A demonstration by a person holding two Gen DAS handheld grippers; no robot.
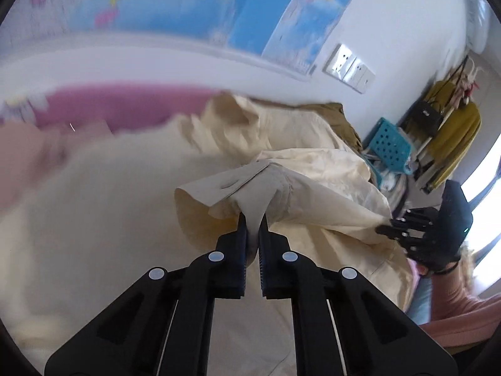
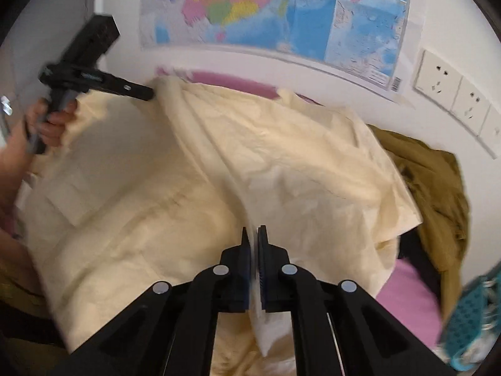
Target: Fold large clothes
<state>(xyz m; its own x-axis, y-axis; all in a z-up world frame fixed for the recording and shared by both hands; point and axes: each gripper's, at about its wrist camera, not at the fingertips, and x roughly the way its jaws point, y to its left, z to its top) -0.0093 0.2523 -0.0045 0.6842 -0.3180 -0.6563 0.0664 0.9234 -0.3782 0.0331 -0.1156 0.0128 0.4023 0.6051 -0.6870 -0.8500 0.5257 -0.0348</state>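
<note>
Left wrist view: left gripper (image 1: 254,219) pinches the cream garment (image 1: 313,169) between its fingers; right gripper (image 2: 253,233) pinches it too. Folding has barely begun.

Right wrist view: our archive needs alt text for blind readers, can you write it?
The right gripper is shut on a fold of a large cream garment spread over a pink surface. At far left, a hand holds the left gripper at the garment's far edge. An olive garment lies to the right, a map hangs behind.
</note>
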